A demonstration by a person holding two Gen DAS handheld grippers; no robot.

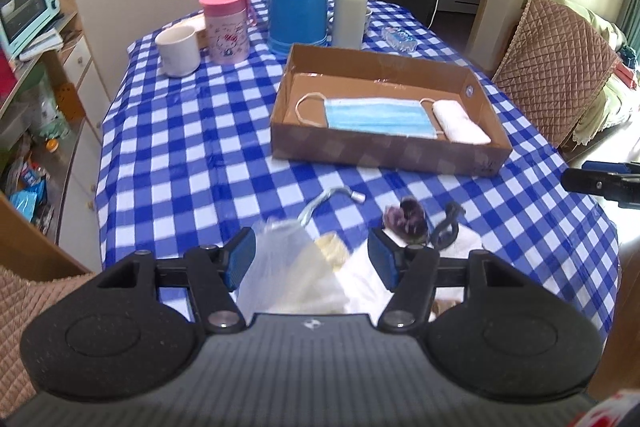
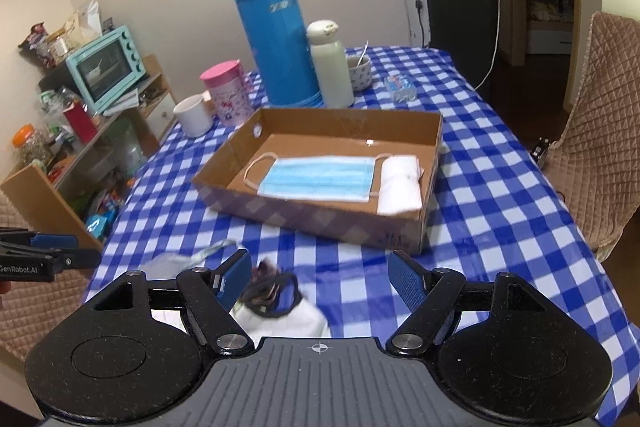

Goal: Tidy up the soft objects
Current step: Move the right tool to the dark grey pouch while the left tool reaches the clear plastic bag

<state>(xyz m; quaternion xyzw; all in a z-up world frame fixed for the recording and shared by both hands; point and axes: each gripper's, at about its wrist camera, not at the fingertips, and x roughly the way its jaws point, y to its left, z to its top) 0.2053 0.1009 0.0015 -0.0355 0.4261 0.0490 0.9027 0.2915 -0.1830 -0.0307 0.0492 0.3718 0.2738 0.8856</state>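
Grippers (image 1: 312, 259) (image 2: 318, 279) low, jaws apart

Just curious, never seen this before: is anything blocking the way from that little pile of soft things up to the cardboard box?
Nothing visible. Bare checkered tablecloth lies between the drawstring pouch, the hair ties and the cardboard box. The box is open-topped, its low front wall the only rise. Both tools, left and right, are open.

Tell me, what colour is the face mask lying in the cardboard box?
Light blue face mask with whitish ear loops, clearest in the right wrist view.
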